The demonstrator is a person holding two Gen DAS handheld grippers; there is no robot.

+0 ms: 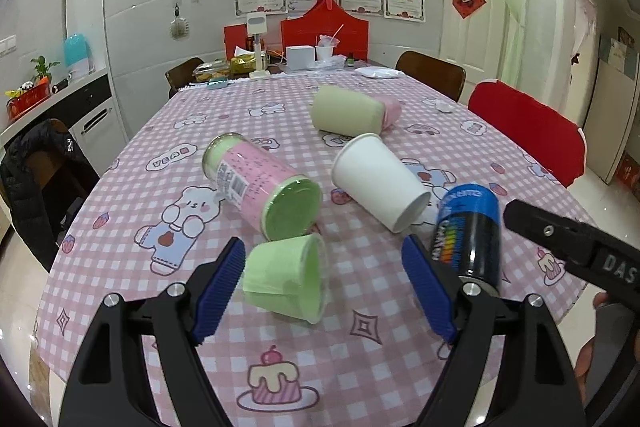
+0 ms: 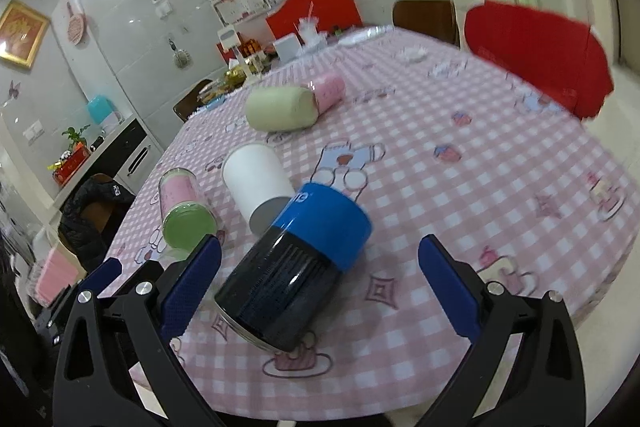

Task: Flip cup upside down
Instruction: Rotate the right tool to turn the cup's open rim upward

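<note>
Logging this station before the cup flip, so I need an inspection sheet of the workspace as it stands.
Surface: pink checked tablecloth, cartoon prints.
Job's things: green cup, white paper cup, both on their sides.
Clutter: blue-and-black can, pink-label jar, pale green roll, all lying down; boxes at the far end.
Grippers: left hand-held gripper open around the green cup; right hand-held gripper open around the can.
Cables: nothing seen.
Surroundings: red chair, certificates on wall.
</note>
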